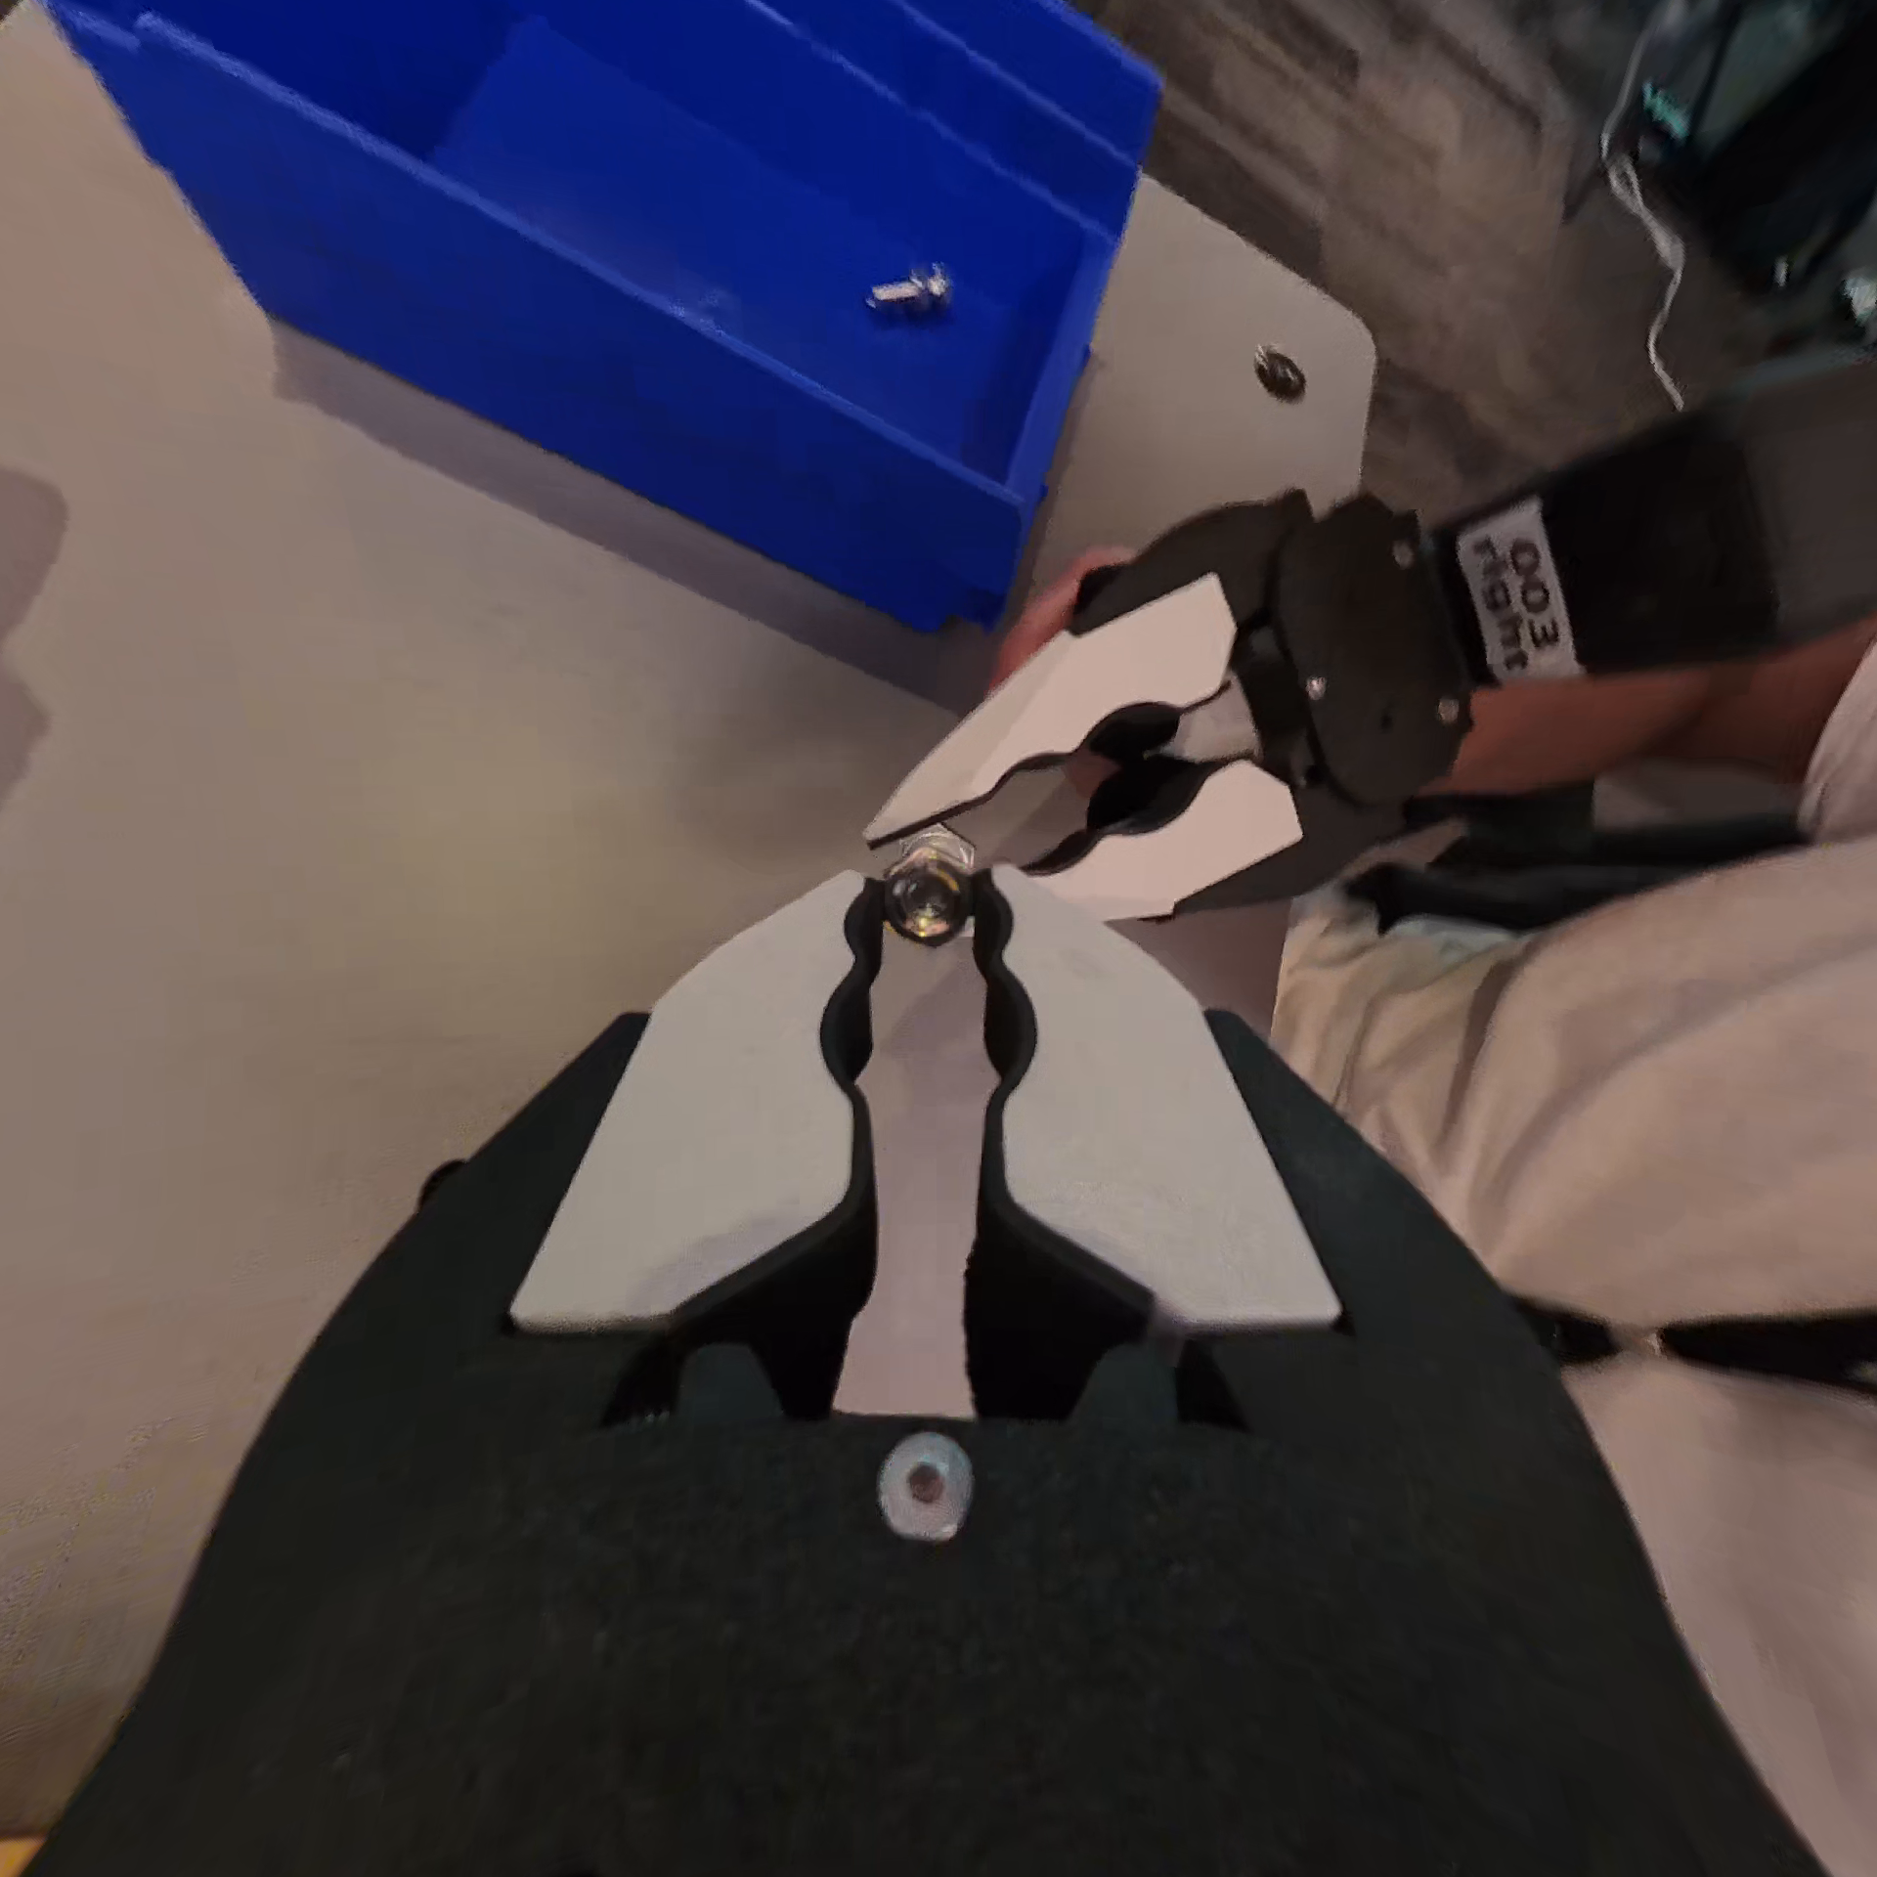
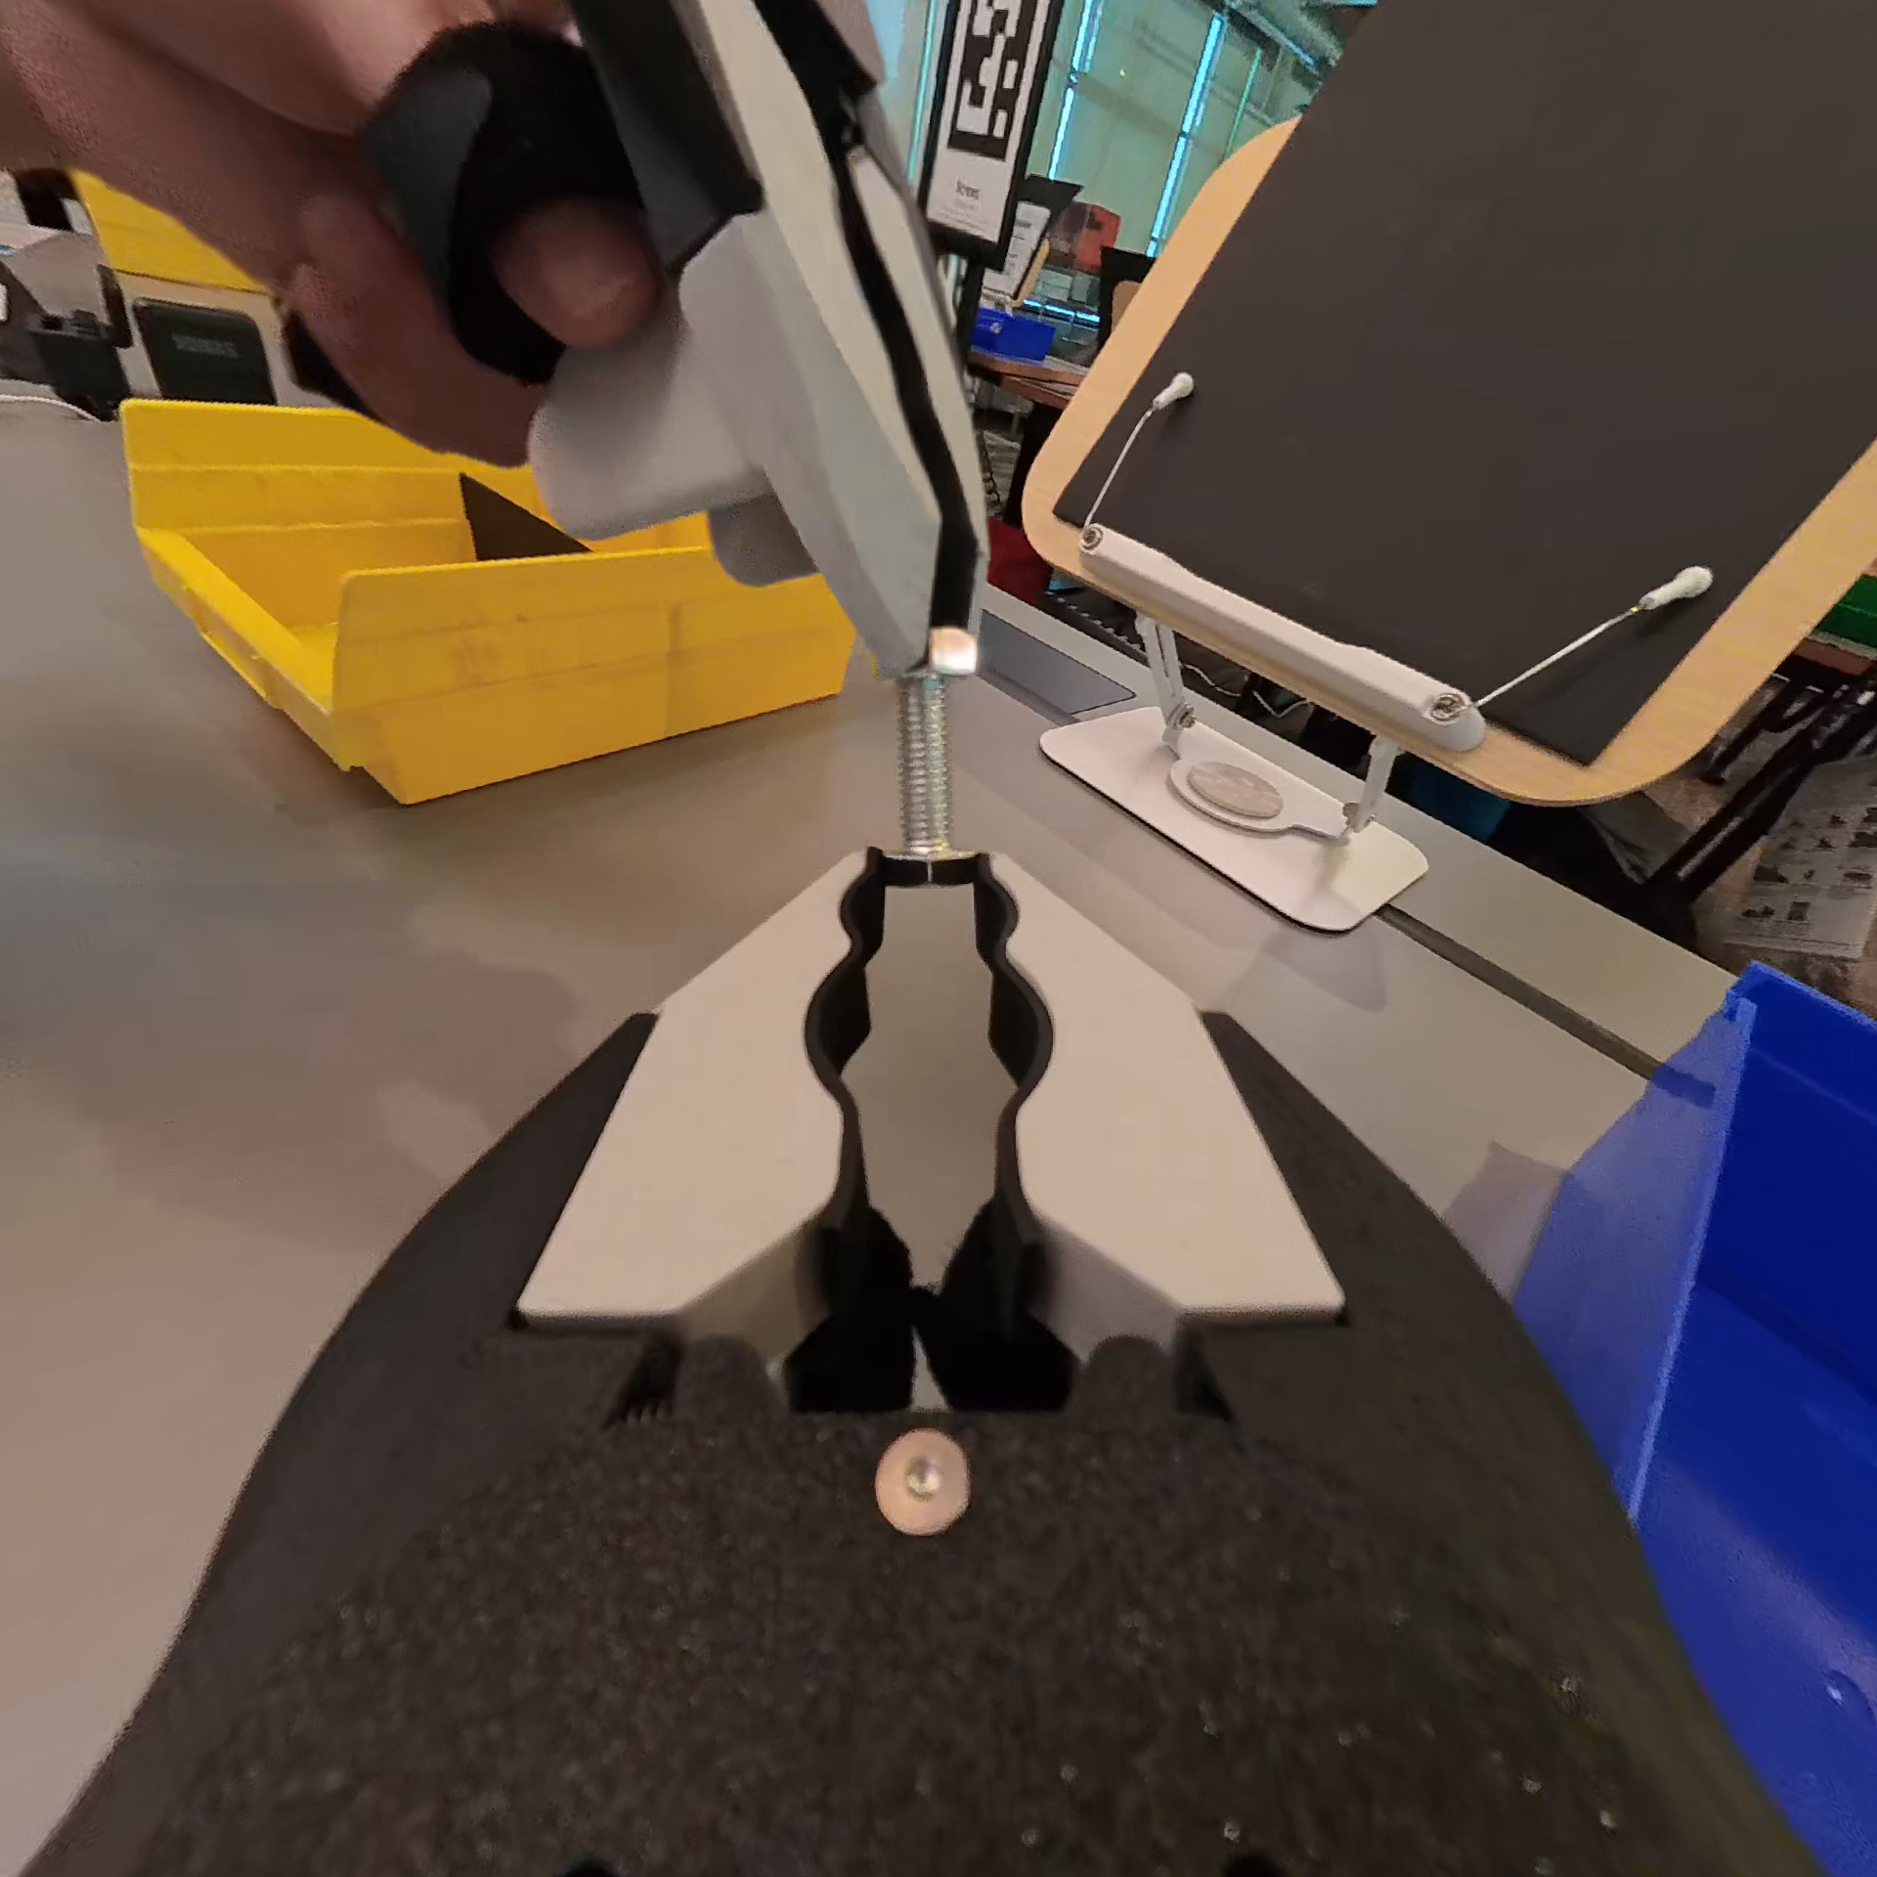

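My left gripper [image 1: 922, 896] is shut on the head of a silver bolt [image 1: 924, 904], seen end-on between its pads. In the right wrist view the left gripper [image 2: 940, 635] comes down from the top, and the bolt's threaded shaft [image 2: 926, 762] points down from its tip. My right gripper [image 2: 926, 865] is shut on a hex nut [image 2: 929, 871] that sits on the lower end of that shaft. In the left wrist view the right gripper [image 1: 940, 851] reaches in from the right and its tips pinch the nut [image 1: 945, 843] just beyond the bolt head. Both are held above the grey table [image 1: 305, 813].
A blue bin [image 1: 609, 254] with a small loose screw [image 1: 911, 289] stands behind; it also shows at the right [image 2: 1747, 1270]. A yellow bin [image 2: 457, 630] stands at the left. A tilted board on a white stand [image 2: 1473, 406] is at the back right. A person's leg [image 1: 1524, 1117] is at the table's edge. The grippers are tip to tip, or close to it.
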Demonstrator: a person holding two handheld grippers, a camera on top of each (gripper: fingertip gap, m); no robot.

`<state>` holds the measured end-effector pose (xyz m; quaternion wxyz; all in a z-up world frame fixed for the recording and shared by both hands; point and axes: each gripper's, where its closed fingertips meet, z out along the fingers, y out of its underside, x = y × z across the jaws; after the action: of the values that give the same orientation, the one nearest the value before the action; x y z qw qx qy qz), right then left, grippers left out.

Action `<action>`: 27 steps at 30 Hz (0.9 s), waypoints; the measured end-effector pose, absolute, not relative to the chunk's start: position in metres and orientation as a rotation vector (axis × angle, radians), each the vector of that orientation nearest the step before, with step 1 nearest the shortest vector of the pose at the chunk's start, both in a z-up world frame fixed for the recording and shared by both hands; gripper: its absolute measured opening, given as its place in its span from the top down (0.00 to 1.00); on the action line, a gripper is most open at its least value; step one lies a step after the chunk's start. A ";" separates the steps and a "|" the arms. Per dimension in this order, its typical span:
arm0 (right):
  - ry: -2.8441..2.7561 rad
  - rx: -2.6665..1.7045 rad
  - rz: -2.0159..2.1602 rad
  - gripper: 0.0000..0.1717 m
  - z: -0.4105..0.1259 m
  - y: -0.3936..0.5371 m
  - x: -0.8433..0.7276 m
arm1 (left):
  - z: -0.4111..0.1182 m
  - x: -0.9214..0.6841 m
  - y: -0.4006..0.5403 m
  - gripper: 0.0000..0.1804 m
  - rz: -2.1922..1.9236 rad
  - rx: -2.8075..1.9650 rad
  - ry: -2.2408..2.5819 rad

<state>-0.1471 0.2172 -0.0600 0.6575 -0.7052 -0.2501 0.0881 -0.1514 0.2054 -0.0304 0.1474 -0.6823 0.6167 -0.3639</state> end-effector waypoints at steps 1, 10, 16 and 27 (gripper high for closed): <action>-0.568 -1.605 0.184 0.90 -0.061 0.218 -0.146 | -0.032 -0.151 0.206 0.91 -1.049 -1.999 1.722; -0.613 -1.628 0.135 0.90 -0.067 0.218 -0.149 | -0.039 -0.154 0.207 0.91 -0.919 -2.050 1.658; -0.606 -1.598 0.342 0.90 -0.057 0.208 -0.158 | -0.029 -0.159 0.196 0.91 -0.825 -1.721 2.003; -0.710 -1.419 0.891 0.90 -0.040 0.174 -0.189 | -0.014 -0.182 0.166 0.91 -0.394 -0.931 2.627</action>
<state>-0.1888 0.1744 -0.0399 0.6139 -0.6157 -0.3079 0.3864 -0.1825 0.1663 -0.0143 0.1627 -0.3262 0.9209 -0.1382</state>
